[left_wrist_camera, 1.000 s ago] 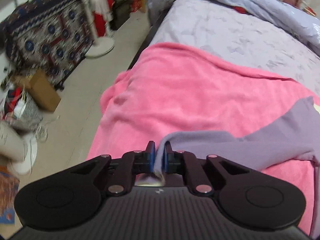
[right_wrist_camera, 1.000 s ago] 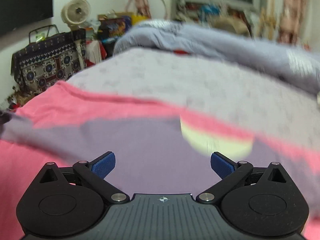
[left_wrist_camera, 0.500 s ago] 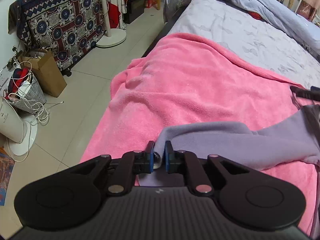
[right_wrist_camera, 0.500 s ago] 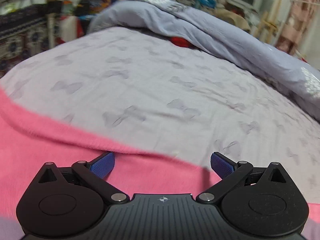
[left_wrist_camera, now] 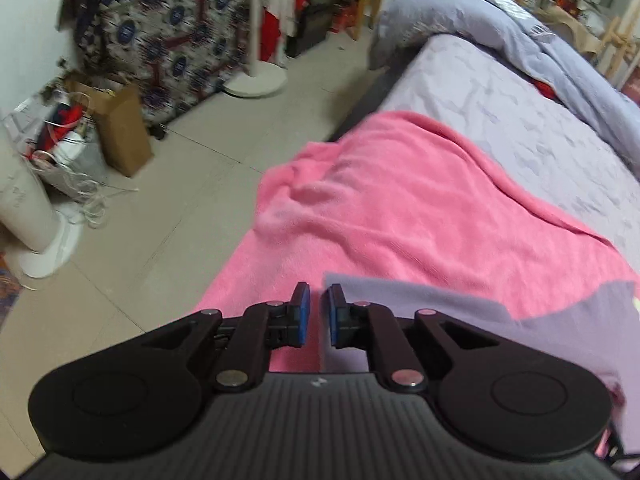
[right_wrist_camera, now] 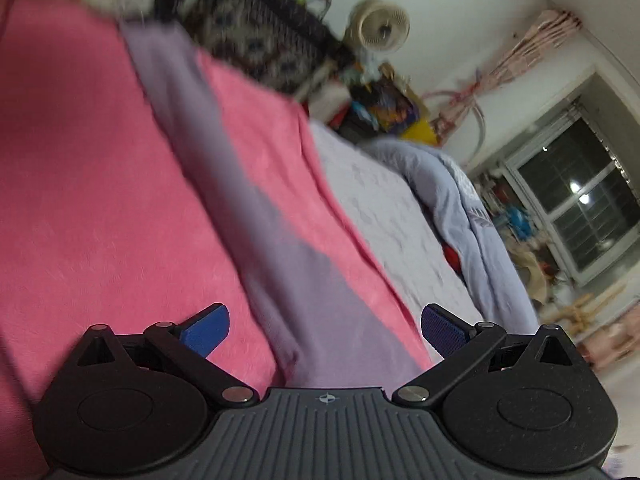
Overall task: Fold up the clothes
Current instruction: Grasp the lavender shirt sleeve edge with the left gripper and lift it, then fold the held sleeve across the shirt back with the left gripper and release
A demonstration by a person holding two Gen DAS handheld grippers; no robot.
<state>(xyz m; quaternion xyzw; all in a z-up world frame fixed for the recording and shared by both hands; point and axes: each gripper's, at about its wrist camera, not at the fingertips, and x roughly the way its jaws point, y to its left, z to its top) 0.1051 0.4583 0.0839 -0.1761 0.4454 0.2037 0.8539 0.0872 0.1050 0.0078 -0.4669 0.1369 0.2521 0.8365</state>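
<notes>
Half a second ago our left gripper (left_wrist_camera: 319, 312) pinched the lilac sleeve's cuff; now its blue pads stand slightly apart with nothing between them, and the sleeve's squared end lies flat just right of the tips. Our right gripper (right_wrist_camera: 324, 330) has swung from the grey sheet to look along the garment, its jaws spread wide and empty above the cloth. The lilac garment (left_wrist_camera: 460, 308) is smooth, matte knit, spread on the fuzzy pink blanket (left_wrist_camera: 400, 200), whose terry nap bunches into soft folds at the bed's near edge. Only the right view shows the sleeve (right_wrist_camera: 224, 184) as a long straight band running away across the blanket, though motion blur smears it. Beyond the pink lies the grey-lilac bedsheet (left_wrist_camera: 520, 120) with a faint printed pattern, then a puffy rumpled duvet (left_wrist_camera: 500, 28). Only the left view shows the tiled floor (left_wrist_camera: 160, 220), a brown paper bag (left_wrist_camera: 122, 128) and a patterned cloth draped over furniture (left_wrist_camera: 168, 36); only the right view shows the round fan (right_wrist_camera: 382, 26) and dark window (right_wrist_camera: 580, 208).
</notes>
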